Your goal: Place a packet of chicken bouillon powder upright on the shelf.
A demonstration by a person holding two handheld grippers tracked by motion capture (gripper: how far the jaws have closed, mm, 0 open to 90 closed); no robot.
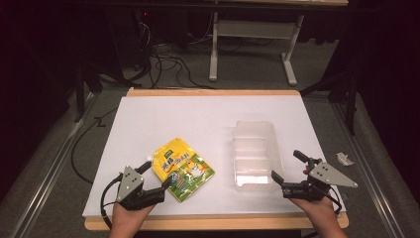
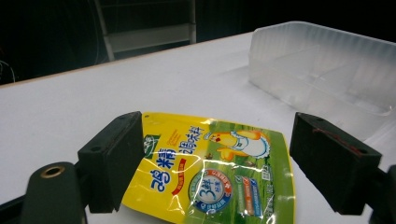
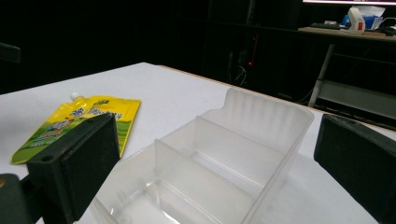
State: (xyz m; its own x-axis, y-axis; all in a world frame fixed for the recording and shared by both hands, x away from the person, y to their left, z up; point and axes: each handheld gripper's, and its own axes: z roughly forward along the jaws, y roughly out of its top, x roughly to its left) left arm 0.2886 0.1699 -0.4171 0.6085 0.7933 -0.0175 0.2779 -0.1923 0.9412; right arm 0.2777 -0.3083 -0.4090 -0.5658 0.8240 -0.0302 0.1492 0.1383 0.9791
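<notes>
Dark room; grey floor [image 1: 59, 163]; black cables [image 1: 168, 64]; white-legged desk [image 1: 252, 29] behind.

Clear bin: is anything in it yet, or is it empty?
Empty. The bin shows bare compartments between its dividers, and the yellow pouch lies flat on the table beside it.

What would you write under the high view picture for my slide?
Two open hand-held grippers, left and right, wait on a white table by a yellow-green pouch and a clear divided tray.
</notes>
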